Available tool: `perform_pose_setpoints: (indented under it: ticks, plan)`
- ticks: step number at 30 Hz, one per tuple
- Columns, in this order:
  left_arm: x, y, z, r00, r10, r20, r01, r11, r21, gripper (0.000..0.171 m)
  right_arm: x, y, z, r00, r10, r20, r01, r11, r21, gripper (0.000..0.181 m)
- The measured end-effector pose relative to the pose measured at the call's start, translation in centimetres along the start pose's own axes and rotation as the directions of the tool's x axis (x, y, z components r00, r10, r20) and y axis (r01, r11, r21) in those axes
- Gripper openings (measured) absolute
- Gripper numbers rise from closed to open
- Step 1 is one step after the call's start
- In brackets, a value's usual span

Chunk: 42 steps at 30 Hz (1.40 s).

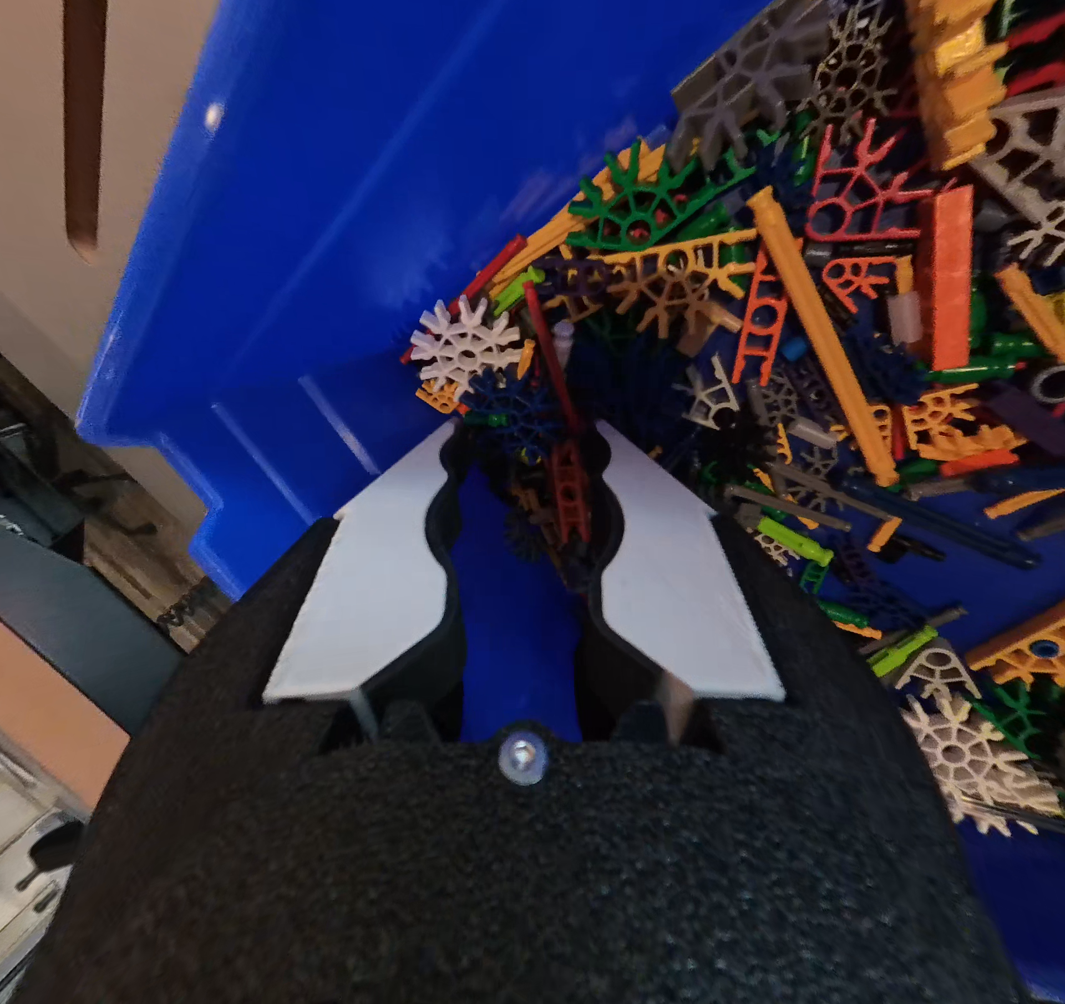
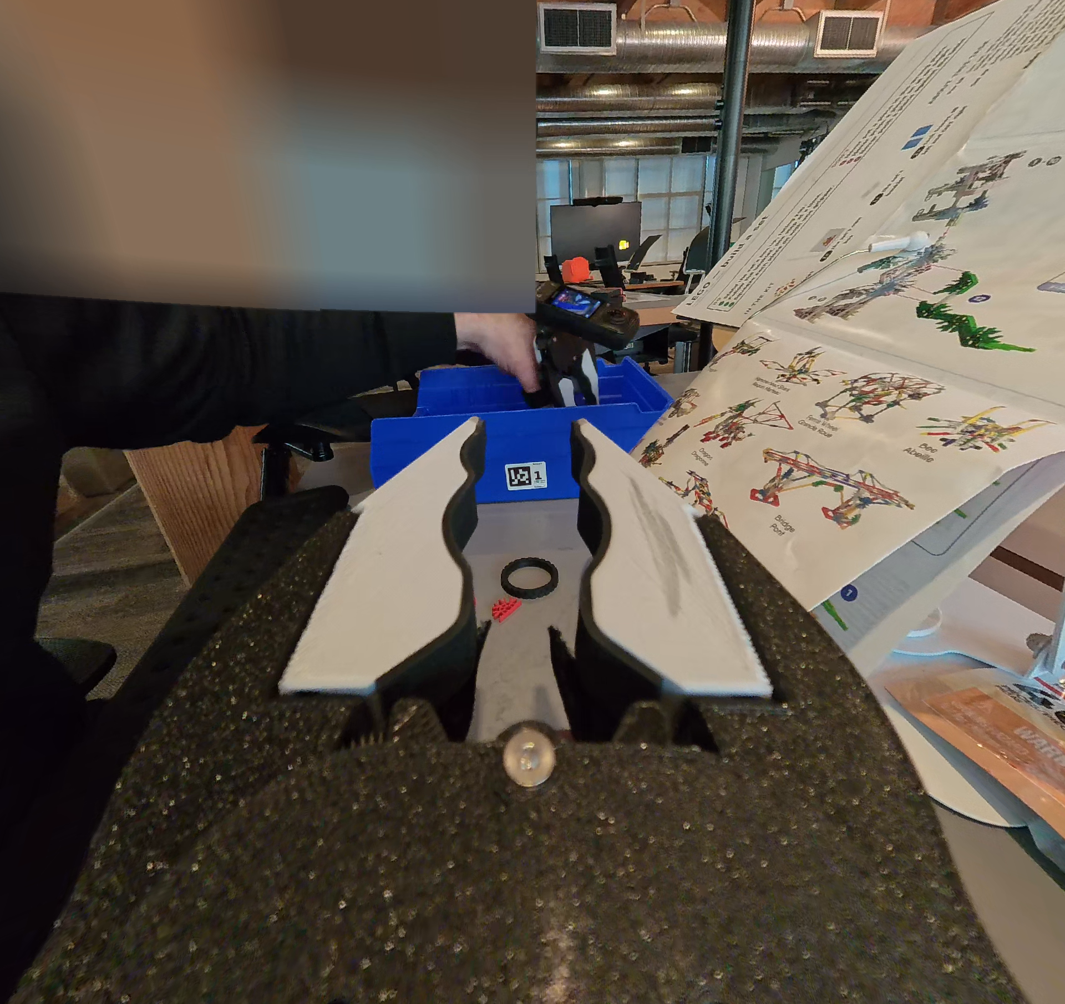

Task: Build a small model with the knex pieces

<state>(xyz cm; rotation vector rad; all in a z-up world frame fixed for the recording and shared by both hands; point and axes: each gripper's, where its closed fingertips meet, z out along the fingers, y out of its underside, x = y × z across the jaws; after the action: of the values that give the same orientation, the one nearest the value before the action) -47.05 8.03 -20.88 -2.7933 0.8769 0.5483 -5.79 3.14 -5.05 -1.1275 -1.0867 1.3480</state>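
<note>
My left gripper is open inside a blue bin, its tips down in a heap of coloured plastic building pieces. An orange-red ladder-shaped connector and a dark red rod lie between the fingers. A dark blue snowflake connector and a white one sit just beyond the tips. My right gripper is open and empty above a light table. A black tyre ring and a small red connector lie on the table below it.
The blue bin stands ahead of the right gripper, with the left gripper and a person's hand in it. A propped-up instruction sheet fills the right side. The bin's wall rises left of the left gripper. Left tips to right tips: about 45 centimeters.
</note>
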Motion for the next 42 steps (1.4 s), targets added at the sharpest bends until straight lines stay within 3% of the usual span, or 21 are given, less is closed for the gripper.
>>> perform_pose_setpoints:
  ticks: [2, 5, 12, 19, 20, 23, 28, 29, 33, 42]
  plan:
    - [0.6, -0.1, 0.2, 0.997, -0.019, -0.077, 0.019, 1.0, -0.002, 0.031, -0.1, -0.1, 0.0, 1.0, -0.002, 0.001, 0.002, 1.0, 0.001, 0.029]
    - [0.6, -0.1, 0.2, 0.989, -0.047, -0.139, 0.047, 0.999, 0.001, 0.032, -0.1, -0.1, 0.0, 1.0, -0.003, 0.002, 0.003, 1.0, 0.002, 0.029]
    - [1.2, -0.4, 0.1, 0.986, 0.03, -0.164, -0.033, 0.999, -0.015, 0.022, -0.1, -0.1, 0.0, 1.0, -0.005, 0.003, 0.005, 1.0, 0.0, 0.029]
    - [3.1, -1.0, -1.2, 0.975, 0.082, -0.209, -0.067, 0.995, 0.077, 0.014, -0.1, -0.1, 0.0, 1.0, -0.001, 0.004, 0.001, 1.0, 0.003, 0.029]
    - [3.1, -1.1, -1.5, 0.976, 0.088, -0.199, -0.071, 0.993, 0.091, 0.0, -0.1, -0.1, 0.0, 1.0, -0.001, 0.005, 0.001, 1.0, 0.0, 0.029]
    - [3.8, -1.6, -2.8, 0.972, 0.085, -0.218, -0.05, 0.986, 0.159, 0.0, -0.1, 0.1, 0.0, 1.0, 0.0, 0.006, 0.0, 1.0, -0.006, 0.029]
    - [2.5, -1.4, -2.5, 0.991, 0.037, -0.131, -0.016, 0.987, 0.16, 0.003, -0.1, 0.3, 0.1, 1.0, 0.001, 0.007, -0.001, 1.0, -0.012, 0.029]
    - [1.6, -1.2, -2.2, 0.997, 0.024, -0.076, -0.013, 0.99, 0.141, 0.017, -0.1, 0.3, 0.1, 1.0, 0.0, 0.007, 0.001, 1.0, -0.014, 0.029]
    - [0.8, -1.9, -1.3, 0.999, 0.04, -0.034, -0.036, 0.992, 0.122, 0.039, -0.1, 0.5, 0.2, 1.0, -0.003, 0.008, 0.003, 1.0, -0.02, 0.029]
    - [0.2, -1.8, 0.3, 0.989, -0.076, -0.124, 0.082, 0.996, 0.043, 0.029, -0.2, 0.2, 0.1, 1.0, -0.001, 0.011, 0.001, 1.0, -0.011, 0.029]
